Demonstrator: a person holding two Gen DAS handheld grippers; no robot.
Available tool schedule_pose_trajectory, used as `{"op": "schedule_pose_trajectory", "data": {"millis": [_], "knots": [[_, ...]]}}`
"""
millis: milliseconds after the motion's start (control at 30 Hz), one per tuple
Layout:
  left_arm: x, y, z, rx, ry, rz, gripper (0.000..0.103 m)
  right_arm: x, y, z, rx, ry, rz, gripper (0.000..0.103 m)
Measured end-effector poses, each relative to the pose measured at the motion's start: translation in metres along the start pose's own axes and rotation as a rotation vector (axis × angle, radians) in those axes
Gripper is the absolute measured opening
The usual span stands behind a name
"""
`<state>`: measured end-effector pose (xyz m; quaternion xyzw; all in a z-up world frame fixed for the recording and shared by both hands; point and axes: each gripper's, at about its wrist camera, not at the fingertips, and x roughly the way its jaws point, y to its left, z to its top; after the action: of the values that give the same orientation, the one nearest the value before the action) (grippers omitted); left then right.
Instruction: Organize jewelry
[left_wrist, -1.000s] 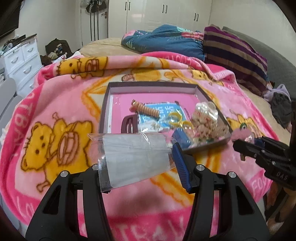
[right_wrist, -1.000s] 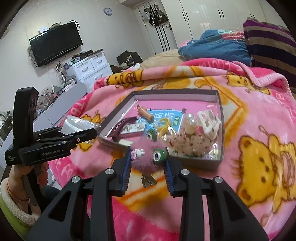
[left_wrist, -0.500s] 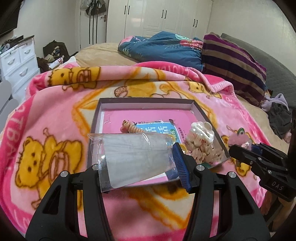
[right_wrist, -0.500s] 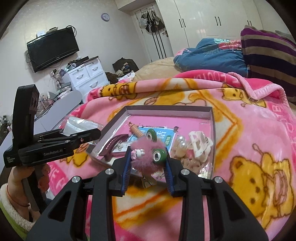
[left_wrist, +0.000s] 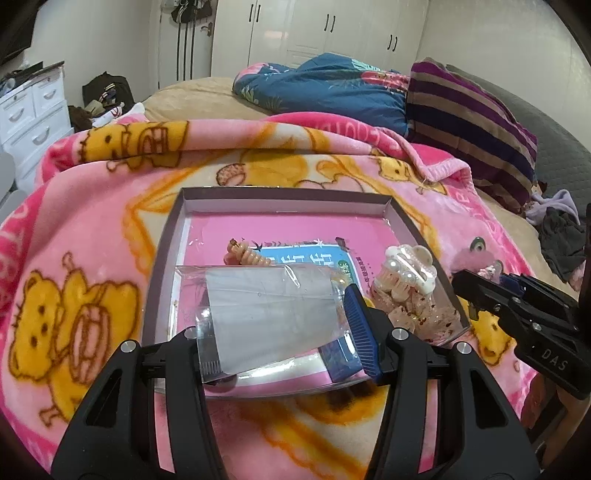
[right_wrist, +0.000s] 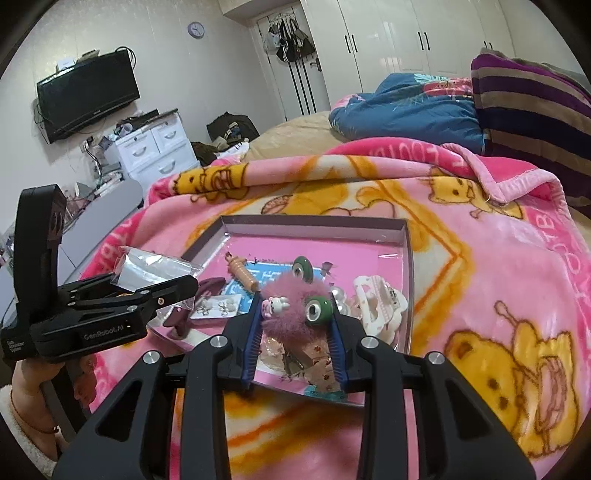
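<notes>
a: what's nearest in the left wrist view?

b: the left gripper (left_wrist: 280, 325) at the bottom centre, its jaws clenched on a clear plastic pouch (left_wrist: 269, 314) with a grey card inside. the pouch hangs over the near edge of a shallow cardboard tray (left_wrist: 288, 194).

a: and the other hand?

b: in the right wrist view the right gripper (right_wrist: 295, 325) sits low centre, jaws grasping a fluffy pink pom-pom charm (right_wrist: 291, 310) with green googly eyes and a tiny white cat figure on its left side. it is held above the tray's near edge.

a: what lies in the tray?

b: on its pink floor, a white pearl claw clip (left_wrist: 410, 269) at the right on a clear speckled bag, a tan coiled hair tie (left_wrist: 247, 254) mid-tray, a blue printed card (left_wrist: 306, 254) beneath. the right view also shows a dark maroon hair clip (right_wrist: 192, 302) and a small packet of earrings (right_wrist: 218, 308) at the tray's left.

a: farther back?

b: the tray rests on a pink bear-print blanket (left_wrist: 92, 229) on a bed; a blue quilt (left_wrist: 332, 88) and striped pillow (left_wrist: 469, 118) lie in the upper right, white wardrobes (left_wrist: 317, 33) behind.
</notes>
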<state>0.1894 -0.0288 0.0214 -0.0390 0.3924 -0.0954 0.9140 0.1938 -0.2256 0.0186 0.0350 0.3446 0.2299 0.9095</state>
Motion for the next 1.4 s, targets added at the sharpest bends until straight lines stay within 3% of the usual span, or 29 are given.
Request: {"op": "schedule_pose_trajectory", "data": {"millis": [633, 767, 1100, 1267, 1400], "knots": [[0.023, 0.011, -0.005, -0.028, 0.043, -0.025, 0.046, 0.034, -0.006, -0.018, 0.039, 0.057, -0.054, 0.034], [0.025, 0.011, -0.006, -0.028, 0.05, -0.03, 0.045, 0.034, -0.005, -0.017, 0.044, 0.051, -0.051, 0.046], [0.027, 0.012, -0.008, -0.025, 0.064, -0.015, 0.046, 0.017, -0.01, -0.022, 0.077, 0.03, -0.058, 0.062], [0.026, 0.011, -0.009, -0.027, 0.063, -0.016, 0.047, 0.001, -0.018, -0.026, 0.135, -0.005, -0.063, 0.085], [0.018, 0.01, -0.008, -0.033, 0.046, -0.018, 0.053, -0.011, -0.022, -0.027, 0.154, -0.017, -0.066, 0.086]]}}
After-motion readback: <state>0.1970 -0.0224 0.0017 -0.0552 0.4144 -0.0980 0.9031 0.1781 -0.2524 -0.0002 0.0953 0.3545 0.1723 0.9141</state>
